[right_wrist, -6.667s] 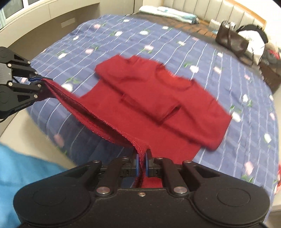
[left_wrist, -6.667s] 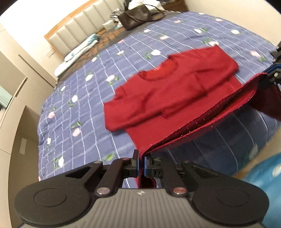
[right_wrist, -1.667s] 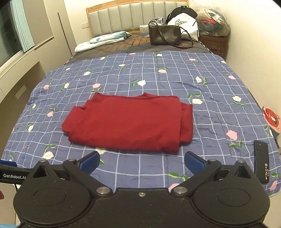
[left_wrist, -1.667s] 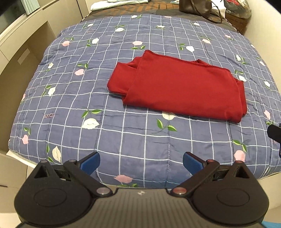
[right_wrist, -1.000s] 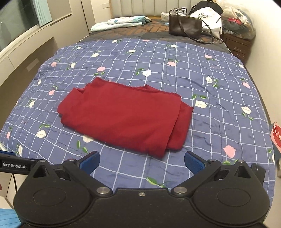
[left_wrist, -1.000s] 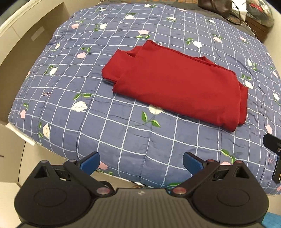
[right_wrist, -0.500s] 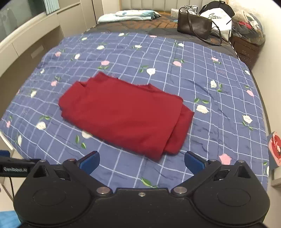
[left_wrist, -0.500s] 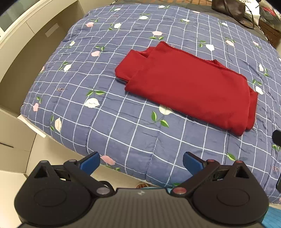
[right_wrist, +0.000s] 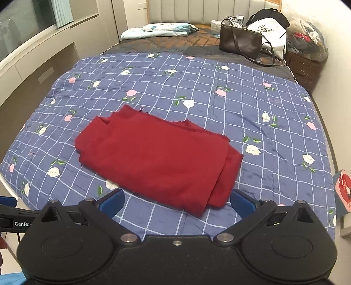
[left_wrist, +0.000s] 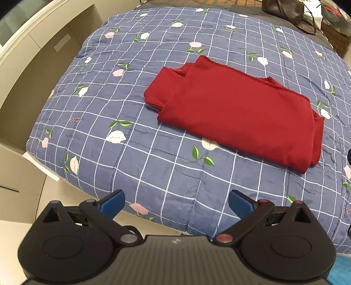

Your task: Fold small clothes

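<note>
Now the folded red garment (left_wrist: 239, 111) lies flat on the quilt (left_wrist: 153, 166), both claws gaping.

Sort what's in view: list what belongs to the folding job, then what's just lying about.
Job:
- red top, folded on the quilt
- left gripper, open, empty
- right gripper, open, empty

Lying about:
- brown handbag
- white bag
- folded light-blue bedding

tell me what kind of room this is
A bedroom, most likely: a bed with a flowered blue quilt, a padded headboard and a pillow. A folded red top lies on the quilt.
</note>
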`<state>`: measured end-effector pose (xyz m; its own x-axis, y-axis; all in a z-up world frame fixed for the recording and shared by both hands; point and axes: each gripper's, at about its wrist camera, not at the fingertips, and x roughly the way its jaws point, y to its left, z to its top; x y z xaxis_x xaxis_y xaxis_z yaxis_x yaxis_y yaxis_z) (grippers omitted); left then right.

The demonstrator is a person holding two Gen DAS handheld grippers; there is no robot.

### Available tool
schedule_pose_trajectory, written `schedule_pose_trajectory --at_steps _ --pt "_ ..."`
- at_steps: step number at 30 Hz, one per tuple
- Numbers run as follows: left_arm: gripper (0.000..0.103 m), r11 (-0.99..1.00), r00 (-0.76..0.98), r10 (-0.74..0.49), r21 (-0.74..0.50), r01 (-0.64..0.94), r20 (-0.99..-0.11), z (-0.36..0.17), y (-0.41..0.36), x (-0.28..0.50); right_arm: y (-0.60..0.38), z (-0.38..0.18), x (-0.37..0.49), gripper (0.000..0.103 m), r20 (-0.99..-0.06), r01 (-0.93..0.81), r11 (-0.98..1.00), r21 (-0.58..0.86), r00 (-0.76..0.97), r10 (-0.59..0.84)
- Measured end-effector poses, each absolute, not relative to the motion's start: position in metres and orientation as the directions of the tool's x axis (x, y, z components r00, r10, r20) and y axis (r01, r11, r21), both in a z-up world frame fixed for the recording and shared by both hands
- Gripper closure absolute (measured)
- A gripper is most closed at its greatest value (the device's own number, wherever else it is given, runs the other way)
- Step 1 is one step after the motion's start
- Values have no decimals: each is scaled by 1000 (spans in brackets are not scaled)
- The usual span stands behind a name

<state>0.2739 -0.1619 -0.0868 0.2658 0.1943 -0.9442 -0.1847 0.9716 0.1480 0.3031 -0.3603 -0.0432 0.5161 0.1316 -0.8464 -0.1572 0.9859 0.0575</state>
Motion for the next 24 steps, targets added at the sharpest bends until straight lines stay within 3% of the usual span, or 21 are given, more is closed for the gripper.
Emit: schedule_pose_trajectory --at_steps 14,24 --pt "1 991 249 121 102 -89 -961 -110 -120 358 -322 -58 362 1 -873 -44 998 36 484 53" --pt "1 996 149 92 92 -6 -985 -151 -89 401 -294 -120 400 1 -943 27 1000 -3 334 -12"
